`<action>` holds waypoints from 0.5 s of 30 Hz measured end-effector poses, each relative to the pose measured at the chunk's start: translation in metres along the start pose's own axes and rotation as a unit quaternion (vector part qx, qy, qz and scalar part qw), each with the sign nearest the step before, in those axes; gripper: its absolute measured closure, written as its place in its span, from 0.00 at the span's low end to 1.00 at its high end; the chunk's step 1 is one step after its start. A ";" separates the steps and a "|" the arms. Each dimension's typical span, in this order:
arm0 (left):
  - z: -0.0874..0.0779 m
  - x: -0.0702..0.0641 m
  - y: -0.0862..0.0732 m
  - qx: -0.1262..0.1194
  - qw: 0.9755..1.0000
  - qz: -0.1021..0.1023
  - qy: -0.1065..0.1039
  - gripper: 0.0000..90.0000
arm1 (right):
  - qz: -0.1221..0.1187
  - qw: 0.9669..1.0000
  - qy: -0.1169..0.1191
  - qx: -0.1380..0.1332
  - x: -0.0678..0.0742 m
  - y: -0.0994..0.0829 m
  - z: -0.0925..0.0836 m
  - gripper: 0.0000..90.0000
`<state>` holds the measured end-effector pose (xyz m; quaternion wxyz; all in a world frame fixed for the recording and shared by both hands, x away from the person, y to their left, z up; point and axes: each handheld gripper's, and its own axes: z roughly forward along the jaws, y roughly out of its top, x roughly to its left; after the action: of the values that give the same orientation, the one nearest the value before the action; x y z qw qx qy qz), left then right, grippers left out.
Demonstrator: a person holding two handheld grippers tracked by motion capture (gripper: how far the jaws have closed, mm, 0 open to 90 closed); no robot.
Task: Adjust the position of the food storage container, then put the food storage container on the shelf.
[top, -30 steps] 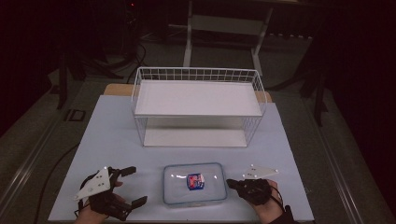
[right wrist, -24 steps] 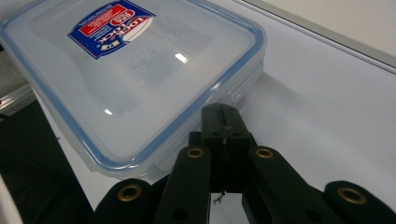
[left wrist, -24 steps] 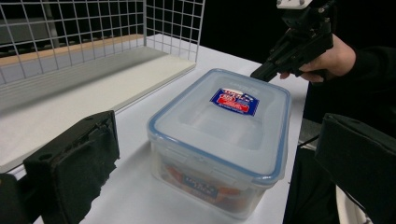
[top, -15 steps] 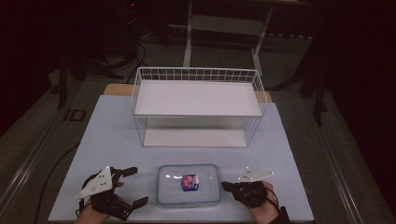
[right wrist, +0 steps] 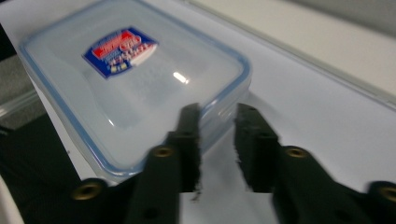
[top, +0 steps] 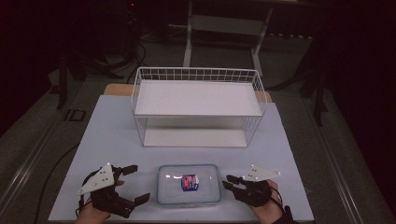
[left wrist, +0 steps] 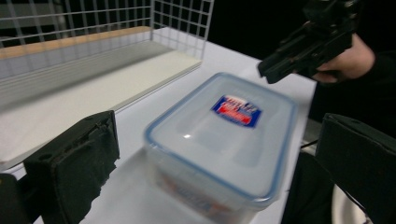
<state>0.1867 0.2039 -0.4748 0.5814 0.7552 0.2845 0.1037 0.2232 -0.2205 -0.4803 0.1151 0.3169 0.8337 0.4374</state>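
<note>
The right tongs point(top: 229, 182) sit at the right end of the clear plastic container point(top: 188, 185), their jaws parted by a narrow gap after having just been opening. In the right gripper view the tongs point(right wrist: 217, 140) have the container's blue-trimmed rim point(right wrist: 233, 74) just ahead of the tips, with nothing pinched between them; whether the left tip brushes the lid edge I cannot tell through the blur. The left tongs point(top: 135, 184) are spread wide at the container's left end, one jaw beyond it and one toward the near edge of the surface point(top: 107, 140), and grip nothing. In the left gripper view the container point(left wrist: 219, 135) lies ahead between the two black pads point(left wrist: 79, 158), apart from both. The container rests flat on the surface, lid on, a red and blue label point(top: 190, 182) on top, near the front edge and in front of the white wire rack point(top: 198, 100).
</note>
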 end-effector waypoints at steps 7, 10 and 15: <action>-0.001 -0.008 0.017 -0.007 1.000 -0.019 -0.001 0.00 | 0.006 0.999 0.012 -0.035 0.001 0.006 -0.006 0.27; 0.001 -0.005 0.019 -0.003 0.999 -0.043 -0.017 0.00 | 0.014 0.999 0.009 -0.051 0.001 0.008 -0.008 0.20; 0.005 0.003 0.017 0.023 0.996 -0.085 -0.026 0.00 | 0.010 0.998 0.010 -0.065 0.002 0.014 -0.014 0.16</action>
<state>0.1967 0.1984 -0.4614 0.5780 0.7436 0.3351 0.0276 0.2213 -0.2225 -0.4607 0.1232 0.3126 0.8013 0.4949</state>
